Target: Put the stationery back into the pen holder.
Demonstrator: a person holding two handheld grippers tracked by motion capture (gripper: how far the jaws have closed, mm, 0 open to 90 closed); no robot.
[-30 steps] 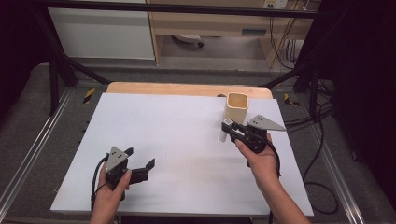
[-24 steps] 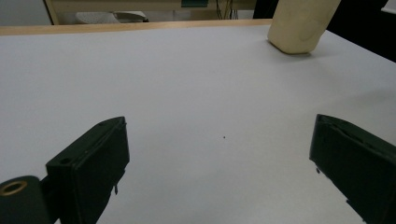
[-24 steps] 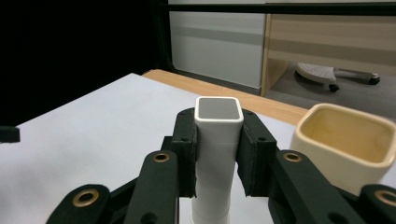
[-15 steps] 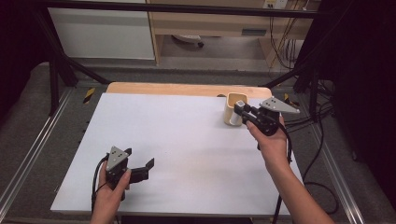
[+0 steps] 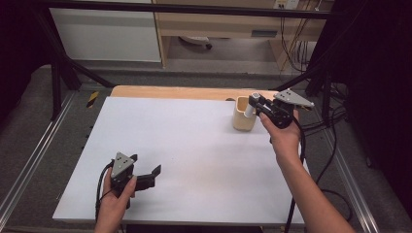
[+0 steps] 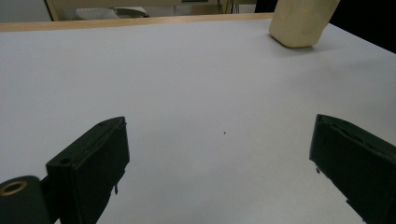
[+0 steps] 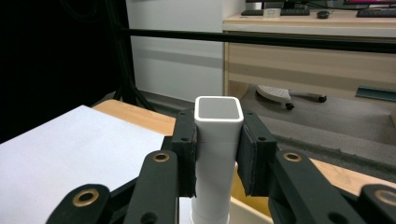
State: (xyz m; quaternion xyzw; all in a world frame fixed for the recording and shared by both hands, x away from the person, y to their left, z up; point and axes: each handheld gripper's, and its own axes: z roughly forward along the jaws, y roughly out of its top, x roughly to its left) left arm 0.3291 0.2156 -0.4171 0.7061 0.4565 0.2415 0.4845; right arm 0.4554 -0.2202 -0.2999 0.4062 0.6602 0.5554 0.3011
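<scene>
Item: white tube, square, hollow, upright. Judged light, stiff, smooth-walled, liable to slip. Right gripper clamped its flat sides just below the top rim, above the cup. Left gripper stood wide, empty, low over the table.
</scene>
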